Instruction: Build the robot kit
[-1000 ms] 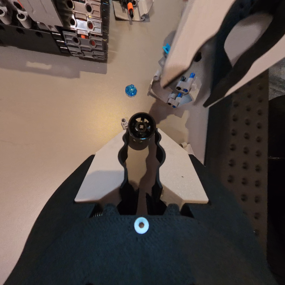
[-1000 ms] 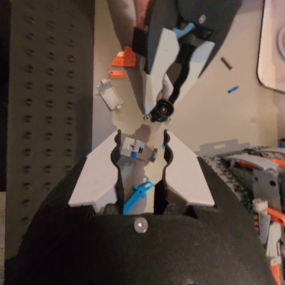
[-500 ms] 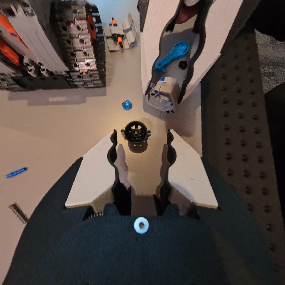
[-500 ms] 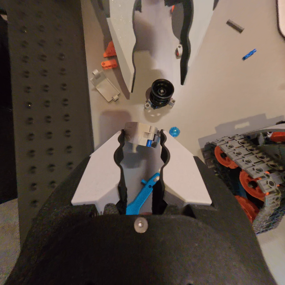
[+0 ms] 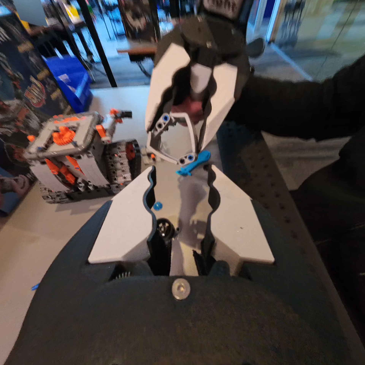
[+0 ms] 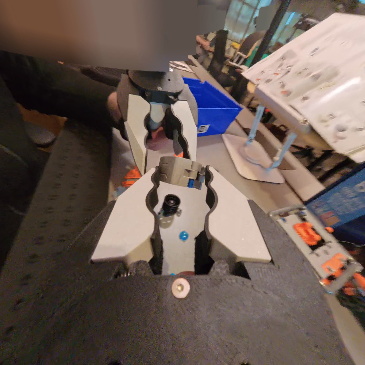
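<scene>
my right gripper [image 6: 180, 173] pinches a grey brick panel [image 6: 178, 171] at its fingertips, lifted off the table [image 6: 223, 164]. my left gripper [image 5: 181, 171] is spread wide with nothing between its fingers. below them the black wheel [image 6: 171, 203] rests on the table beside a small blue round stud [image 6: 183, 236]. the tracked brick vehicle [image 5: 79, 158] stands to my left, blurred; a blue lever piece [image 5: 194, 163] seems to hang under the panel

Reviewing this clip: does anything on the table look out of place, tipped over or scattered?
Yes. A black wheel lies loose on the table beneath the open left gripper. A small blue round stud lies stray beside it, apart from the tracked model. The right gripper holds a grey panel piece.
</scene>
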